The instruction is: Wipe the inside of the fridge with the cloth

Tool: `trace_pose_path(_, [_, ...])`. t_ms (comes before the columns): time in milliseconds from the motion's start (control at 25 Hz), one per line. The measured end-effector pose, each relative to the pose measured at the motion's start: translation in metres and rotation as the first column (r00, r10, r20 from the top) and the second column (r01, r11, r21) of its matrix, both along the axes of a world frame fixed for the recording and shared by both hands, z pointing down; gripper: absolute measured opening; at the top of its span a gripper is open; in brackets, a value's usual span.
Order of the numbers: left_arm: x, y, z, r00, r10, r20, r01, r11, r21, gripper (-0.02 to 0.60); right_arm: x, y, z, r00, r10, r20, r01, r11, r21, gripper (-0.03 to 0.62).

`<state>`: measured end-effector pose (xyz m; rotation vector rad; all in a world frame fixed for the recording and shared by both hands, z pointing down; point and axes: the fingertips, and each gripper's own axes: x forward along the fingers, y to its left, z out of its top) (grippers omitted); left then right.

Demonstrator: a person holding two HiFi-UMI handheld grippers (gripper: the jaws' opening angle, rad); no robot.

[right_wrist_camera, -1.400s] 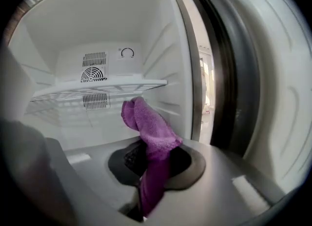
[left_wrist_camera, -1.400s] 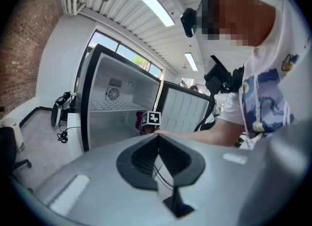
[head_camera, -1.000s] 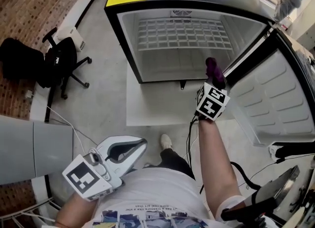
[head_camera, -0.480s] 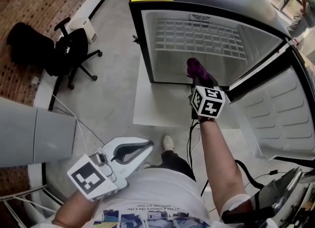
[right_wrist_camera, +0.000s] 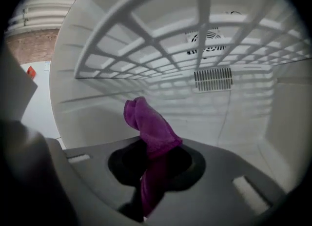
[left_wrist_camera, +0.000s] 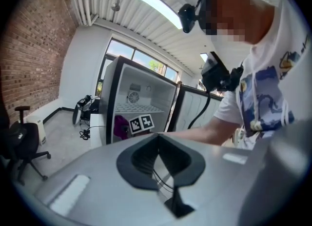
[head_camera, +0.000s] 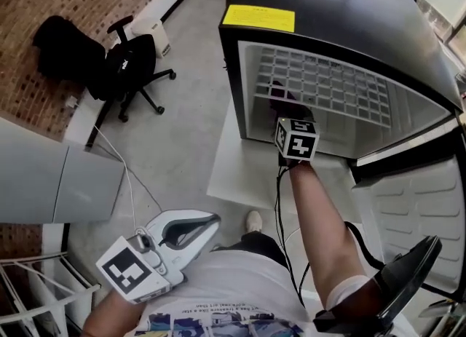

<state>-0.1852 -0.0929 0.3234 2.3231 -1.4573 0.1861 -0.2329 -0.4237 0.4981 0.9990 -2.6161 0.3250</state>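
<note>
With the right gripper (right_wrist_camera: 151, 148), fingers clamped on the cloth (right_wrist_camera: 146, 120), I'm reaching inside the fridge (head_camera: 328, 15) to wipe. I'm holding the left gripper (left_wrist_camera: 157, 139) low, fingers together, out of the way.

Head view, centre: purple fuzzy cloth (head_camera: 279, 96) mostly hidden behind marker cube of right gripper (head_camera: 286, 108); right gripper view, lower centre: cloth's tail lost between jaws; white fridge door (head_camera: 416, 208) cut off at right edge; yellow label sticker (head_camera: 258, 17) print unreadably small

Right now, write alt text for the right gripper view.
The right gripper is shut on a purple cloth, whose end sticks up past the jaws, inside the white fridge. A wire shelf spans overhead, and a vent sits on the back wall.
</note>
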Motion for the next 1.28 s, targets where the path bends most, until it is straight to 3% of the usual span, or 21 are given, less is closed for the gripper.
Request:
trace_pose_path(320, [-0.011, -0.015, 0.010, 0.998, -0.049, 0.051, 0.050, 0.998, -0.024, 0.006, -0.031, -0.025, 0.013, 0.999, -0.043, -0.005, 0.043, 0.999, -0.002, 0.054])
trace_pose_path(440, [-0.006, -0.026, 0.006, 0.998, -0.066, 0.007, 0.066, 0.997, -0.030, 0.006, -0.021, -0.035, 0.020, 1.000, -0.019, -0.022, 0.019, 1.000, -0.009, 0.054])
trace_pose_path(840, [0.021, -0.052, 0.004, 1.000, 0.006, -0.026, -0.006, 1.000, -0.030, 0.006, 0.060, -0.073, 0.027, 0.985, 0.153, -0.080, -0.154, 0.988, -0.017, 0.054])
trace_pose_path(1280, [0.046, -0.068, 0.008, 0.992, 0.121, -0.035, -0.122, 0.992, -0.021, 0.006, 0.155, -0.100, 0.029, 0.938, 0.320, -0.135, -0.320, 0.947, 0.023, 0.054])
